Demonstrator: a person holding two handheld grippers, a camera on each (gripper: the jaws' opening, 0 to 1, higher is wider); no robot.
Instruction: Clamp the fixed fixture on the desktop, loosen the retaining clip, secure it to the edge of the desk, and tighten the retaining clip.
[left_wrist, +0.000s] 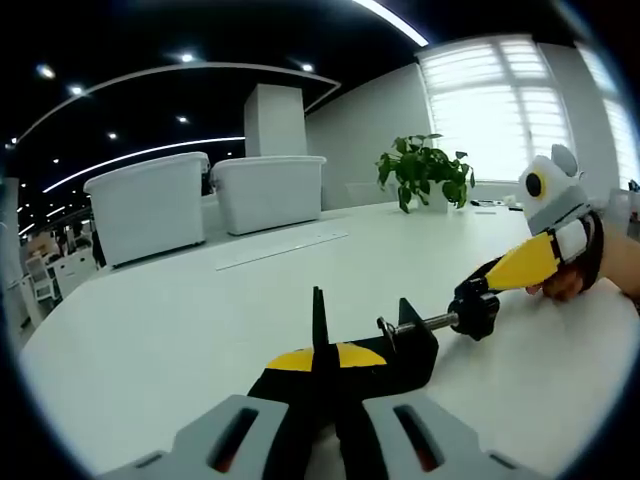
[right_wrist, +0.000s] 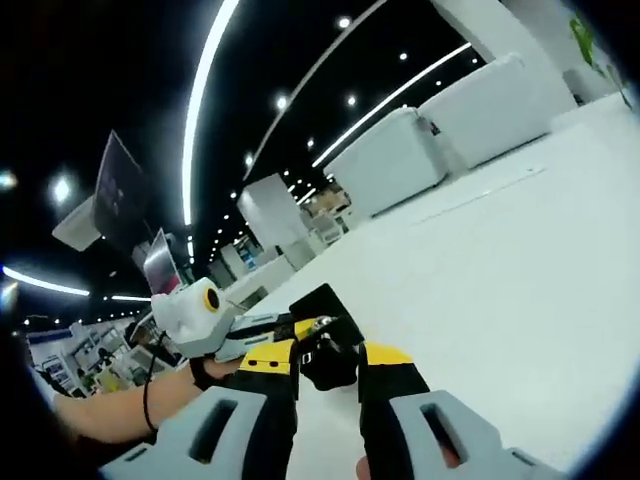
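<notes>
White worktop (left_wrist: 180, 330), broad bare area; two white bins (left_wrist: 205, 200) and plant (left_wrist: 425, 170) at far edge. Left gripper view: left gripper (left_wrist: 322, 385) fingers closed on black clamp fixture (left_wrist: 400, 350); right gripper (left_wrist: 500, 283) grips its screw knob (left_wrist: 475, 312). Right gripper view: right gripper (right_wrist: 328, 372) fingers pinch knob (right_wrist: 328, 362), w/ left gripper (right_wrist: 262, 333) beyond.
</notes>
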